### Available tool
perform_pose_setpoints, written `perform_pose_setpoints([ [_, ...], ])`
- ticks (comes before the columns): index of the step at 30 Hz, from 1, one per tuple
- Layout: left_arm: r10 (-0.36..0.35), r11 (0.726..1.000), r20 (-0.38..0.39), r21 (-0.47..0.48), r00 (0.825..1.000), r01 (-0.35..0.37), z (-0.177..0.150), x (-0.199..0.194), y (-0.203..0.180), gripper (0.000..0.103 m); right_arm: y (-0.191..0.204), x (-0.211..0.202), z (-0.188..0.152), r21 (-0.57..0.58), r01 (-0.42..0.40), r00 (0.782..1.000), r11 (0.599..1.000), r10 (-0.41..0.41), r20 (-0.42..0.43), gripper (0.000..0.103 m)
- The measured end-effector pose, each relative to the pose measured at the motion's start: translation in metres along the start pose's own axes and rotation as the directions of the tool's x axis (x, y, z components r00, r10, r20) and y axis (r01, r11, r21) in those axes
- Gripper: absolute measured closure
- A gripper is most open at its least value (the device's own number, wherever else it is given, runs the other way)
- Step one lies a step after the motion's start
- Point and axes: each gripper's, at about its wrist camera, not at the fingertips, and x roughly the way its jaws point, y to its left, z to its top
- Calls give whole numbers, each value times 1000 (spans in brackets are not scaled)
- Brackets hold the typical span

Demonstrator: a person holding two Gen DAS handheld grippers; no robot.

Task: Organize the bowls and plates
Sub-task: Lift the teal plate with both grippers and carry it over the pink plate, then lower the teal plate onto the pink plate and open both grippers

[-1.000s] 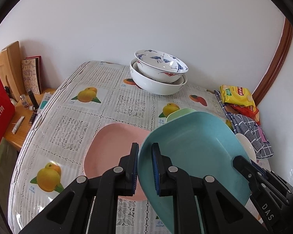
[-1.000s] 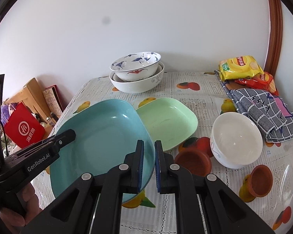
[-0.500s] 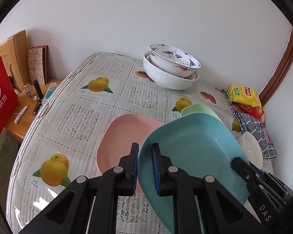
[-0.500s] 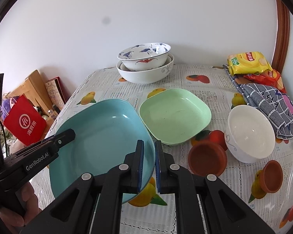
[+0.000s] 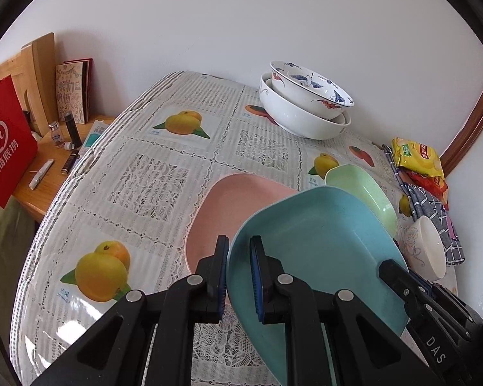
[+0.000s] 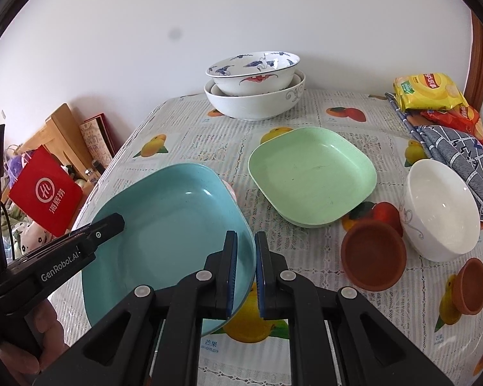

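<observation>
Both grippers (image 5: 238, 270) (image 6: 245, 270) stay clamped on the blue plate (image 5: 315, 244), now lower over pink plate (image 5: 238, 199)

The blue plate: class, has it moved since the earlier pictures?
Yes. Against the pink plate, the blue plate, clamped by both grippers, has sunk toward it.

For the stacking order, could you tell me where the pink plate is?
In the left wrist view the pink plate lies on the table's centre, left of the green plate, partly under the held blue plate.

free: worktop (image 5: 151, 173) left of pink plate (image 5: 241, 199) lay bare | blocked: green plate (image 6: 312, 173), white bowl (image 6: 441, 209), brown cups (image 6: 373, 254) crowded right side
</observation>
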Motion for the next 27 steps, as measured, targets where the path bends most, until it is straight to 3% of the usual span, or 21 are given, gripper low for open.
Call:
perform_pose_setpoints([
  [17,78,996,-35,-39,996,-79,3,19,28,90,25,41,12,-49,-36,998,998,34,-53,92],
  [27,72,997,-51,-35,996,-74,6,37,29,90,24,65,22,-93,-8,998,996,1,-69,92],
])
